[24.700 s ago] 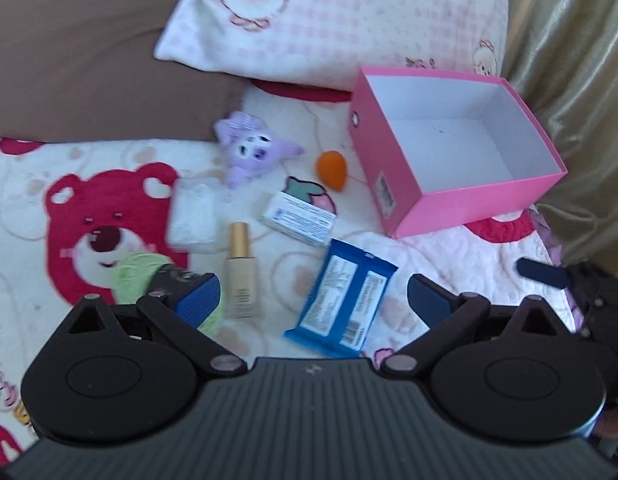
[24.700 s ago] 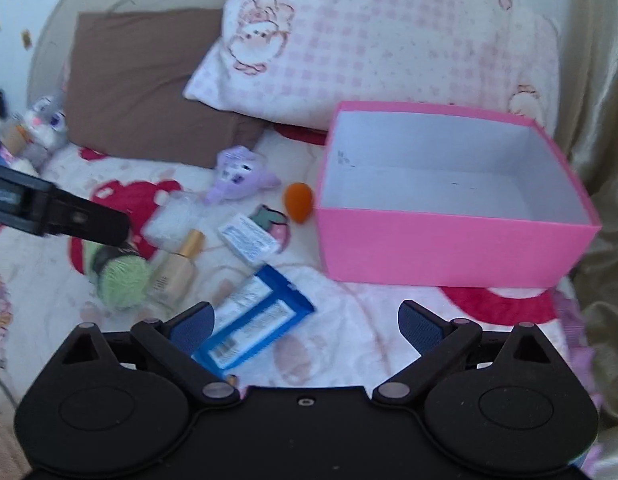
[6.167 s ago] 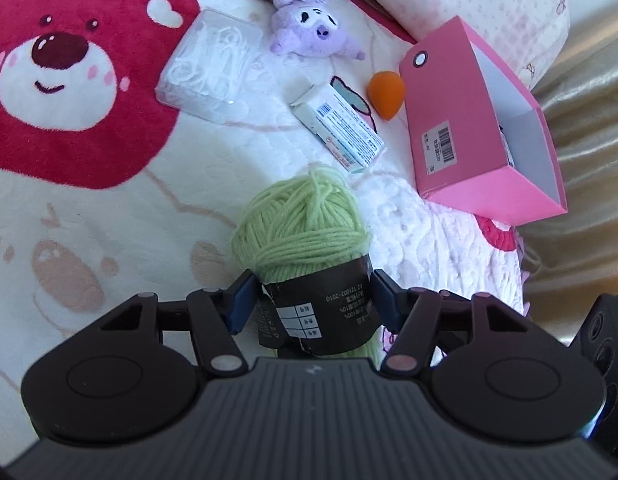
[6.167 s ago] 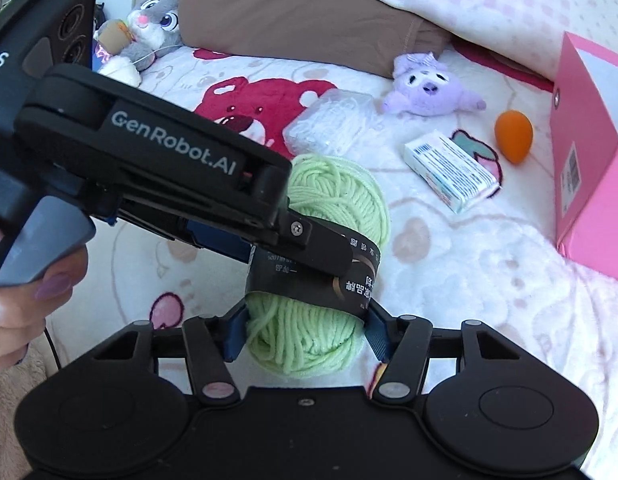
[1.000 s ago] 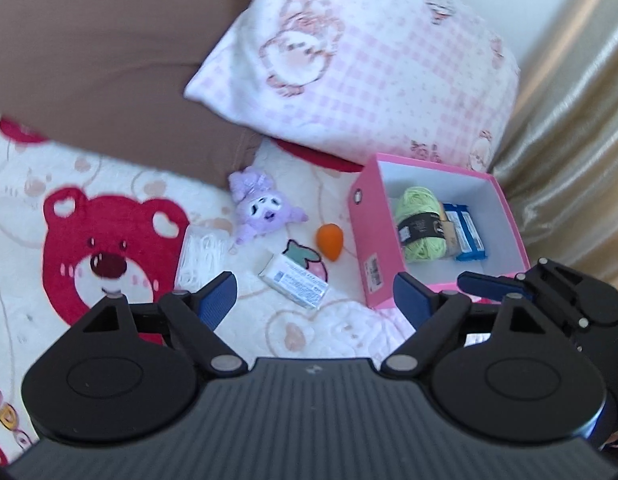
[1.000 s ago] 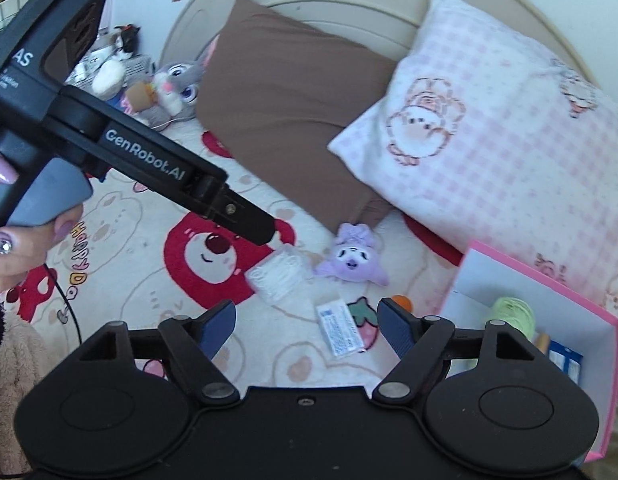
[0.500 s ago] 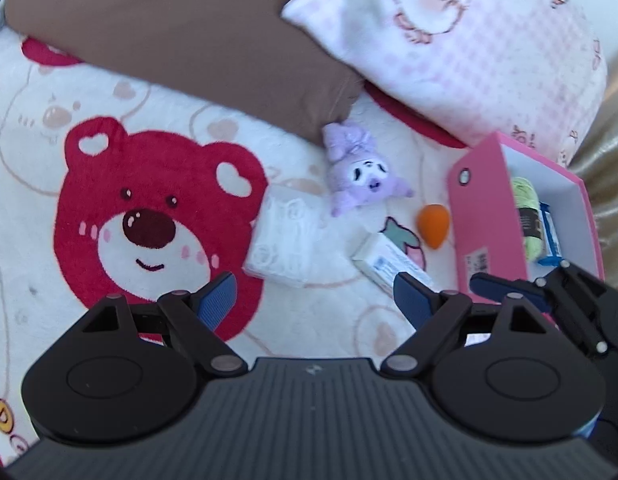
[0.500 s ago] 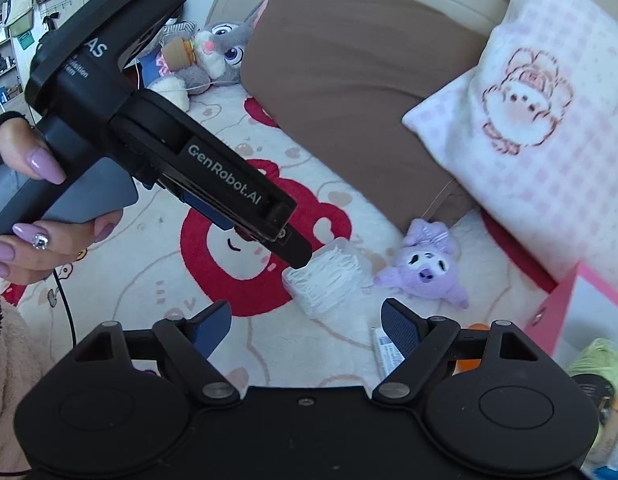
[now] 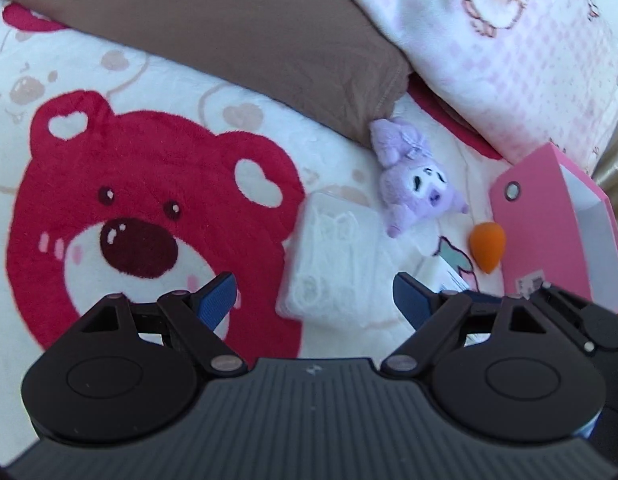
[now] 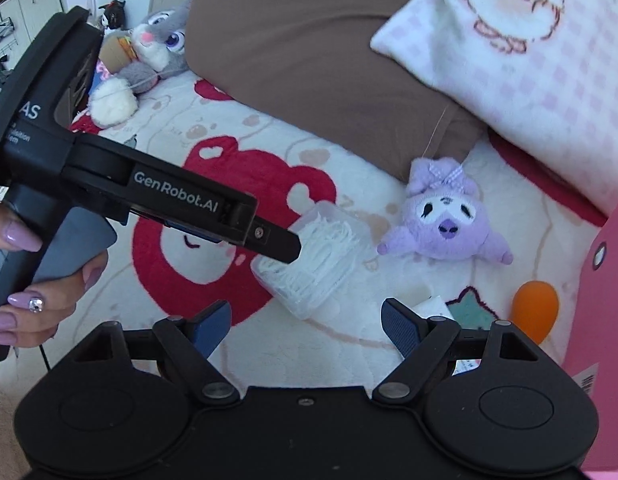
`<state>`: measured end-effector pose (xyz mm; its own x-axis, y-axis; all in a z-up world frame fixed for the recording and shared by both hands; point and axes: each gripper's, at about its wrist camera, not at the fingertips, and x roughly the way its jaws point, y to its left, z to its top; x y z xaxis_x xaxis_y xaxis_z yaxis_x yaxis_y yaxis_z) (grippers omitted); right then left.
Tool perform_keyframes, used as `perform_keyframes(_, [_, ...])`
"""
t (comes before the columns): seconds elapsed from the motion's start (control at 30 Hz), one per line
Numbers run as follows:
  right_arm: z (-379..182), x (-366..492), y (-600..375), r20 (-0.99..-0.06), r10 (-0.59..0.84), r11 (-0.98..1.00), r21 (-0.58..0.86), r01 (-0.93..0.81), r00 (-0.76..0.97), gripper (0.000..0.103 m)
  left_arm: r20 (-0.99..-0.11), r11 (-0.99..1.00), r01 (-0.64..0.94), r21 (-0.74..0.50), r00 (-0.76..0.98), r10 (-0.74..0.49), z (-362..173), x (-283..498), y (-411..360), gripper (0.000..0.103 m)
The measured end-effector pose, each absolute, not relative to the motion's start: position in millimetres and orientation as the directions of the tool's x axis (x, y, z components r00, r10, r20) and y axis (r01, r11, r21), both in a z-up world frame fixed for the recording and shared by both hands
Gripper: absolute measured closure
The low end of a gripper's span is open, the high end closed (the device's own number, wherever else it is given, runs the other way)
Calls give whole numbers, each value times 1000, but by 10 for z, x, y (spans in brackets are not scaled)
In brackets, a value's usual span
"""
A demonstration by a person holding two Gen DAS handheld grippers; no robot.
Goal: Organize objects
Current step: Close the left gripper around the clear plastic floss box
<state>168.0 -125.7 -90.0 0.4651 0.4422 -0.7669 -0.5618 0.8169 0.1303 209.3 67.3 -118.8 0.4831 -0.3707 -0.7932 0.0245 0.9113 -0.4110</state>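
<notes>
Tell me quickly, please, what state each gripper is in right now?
Left gripper: open, holding nothing, above the clear box.
Right gripper: open, holding nothing.

Both tongs lowered toward clear box [image 9: 333, 256]; yarn now inside pink box [image 9: 549, 224]

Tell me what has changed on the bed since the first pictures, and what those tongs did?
The green yarn, the blue packet and the small bottle left the blanket; a second ago yarn and packet lay in the pink box. Both tongs had gripped the yarn together. Now the left tongs and right tongs are open and empty, lowered towards the clear box. The purple plush and orange sponge stayed put.
</notes>
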Motion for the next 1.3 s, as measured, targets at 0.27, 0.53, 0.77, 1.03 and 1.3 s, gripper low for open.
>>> perform_keyframes(0.27, [-1200,1827,-1176,-755,486,802,184,-569,441,22,-774,891,19,-454,487,-404,-1445,2183,657,44])
perform_keyframes(0.53, [-1292,1934,-1119,-760,505,794,223,-565,409,30,-746,824,-23,-566,440,-500,-1517,2176,706,57])
perform_keyframes(0.77, [-1161,1714,-1150,-783,509,775,237,-586,356,30,-733,769,-82,-634,379,-565,-1522,1915,764,58])
perform_keyframes(1.03, [-1194,1398,-1184,-819,453,790,186,-585,351,26,-771,799,-56,-598,312,-555,-1499,1622,570,60])
perform_keyframes(1.3, [-1349,1426,-1178,-818,408,838,160,-522,405,34,-768,793,-79,-604,323,-553,-1604,1596,659,57])
